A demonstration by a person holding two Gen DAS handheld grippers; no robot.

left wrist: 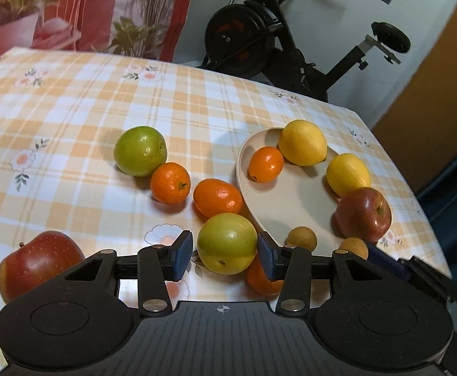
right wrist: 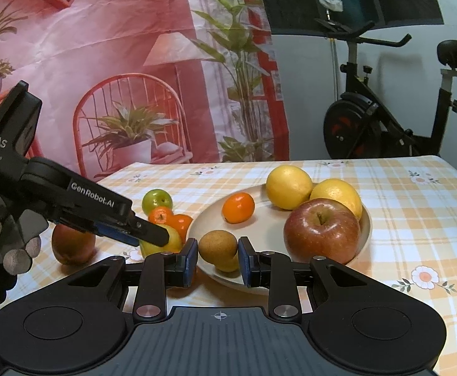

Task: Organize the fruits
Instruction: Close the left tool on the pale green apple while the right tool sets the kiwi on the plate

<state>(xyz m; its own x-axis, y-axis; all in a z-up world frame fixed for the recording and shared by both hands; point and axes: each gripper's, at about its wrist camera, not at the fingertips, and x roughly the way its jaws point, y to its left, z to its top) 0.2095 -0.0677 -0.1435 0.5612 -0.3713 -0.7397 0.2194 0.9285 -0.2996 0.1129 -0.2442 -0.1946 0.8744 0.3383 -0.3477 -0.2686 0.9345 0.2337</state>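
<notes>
Left wrist view, green fruit (left wrist: 227, 243) beside plate (left wrist: 291, 197) rim

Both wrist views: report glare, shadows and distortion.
Left wrist view: white glare spots on the green fruit, soft shadows under fruit on the plate, table edge bowed by the fisheye. Right wrist view: highlights on the red apple, backdrop sharp, corners dark.

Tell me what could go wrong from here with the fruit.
The green fruit sits loosely between the pads of the left gripper; closing could push it into the orange beside it. The right gripper grips a small brown fruit near the plate rim; released there, it might roll off.
</notes>
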